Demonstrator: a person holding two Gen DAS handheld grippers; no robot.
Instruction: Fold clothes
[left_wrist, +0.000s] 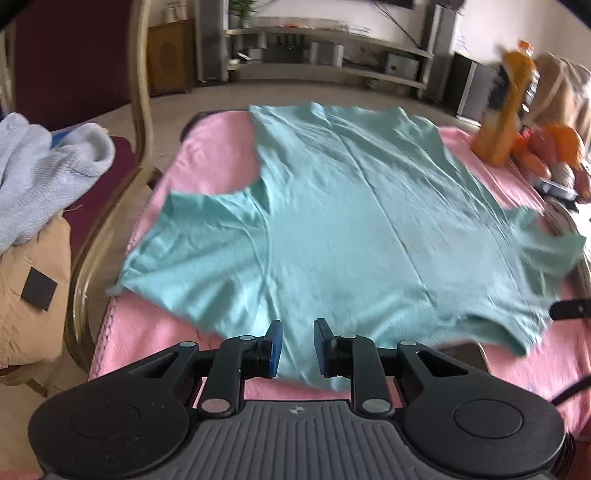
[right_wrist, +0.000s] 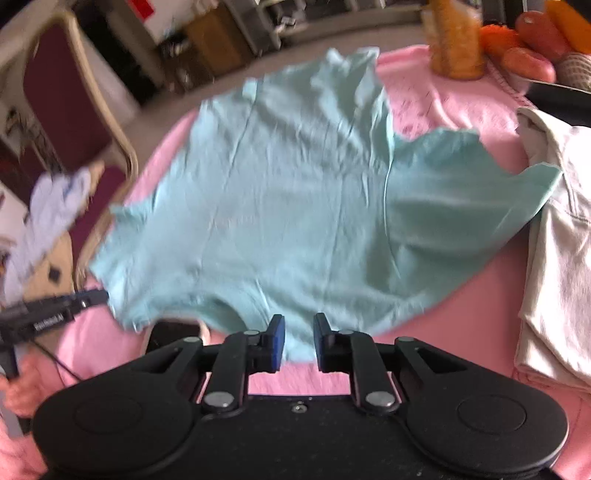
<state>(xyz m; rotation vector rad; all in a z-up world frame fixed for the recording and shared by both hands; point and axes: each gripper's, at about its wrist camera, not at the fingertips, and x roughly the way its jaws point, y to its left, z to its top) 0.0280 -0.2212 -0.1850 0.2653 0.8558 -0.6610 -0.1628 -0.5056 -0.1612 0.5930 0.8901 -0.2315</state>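
The mint-green T-shirt (left_wrist: 351, 221) lies spread and creased on the pink cloth (left_wrist: 218, 147) — sleeves out — its near hem passing between the narrowly parted jaws of left gripper (left_wrist: 297, 349) and right gripper (right_wrist: 298, 343); whether either pinches it, I cannot tell.

a pink cloth (left_wrist: 207, 147) covers the worktop. at its far right corner stand an orange plush toy (left_wrist: 506, 103) and other orange soft things (right_wrist: 532, 40). beside the worktop, a maroon chair with a pale frame (left_wrist: 142, 92) holds a pale blue knit (left_wrist: 40, 166) over a tan garment (left_wrist: 26, 295). a low shelf unit (left_wrist: 332, 55) lines the far wall.
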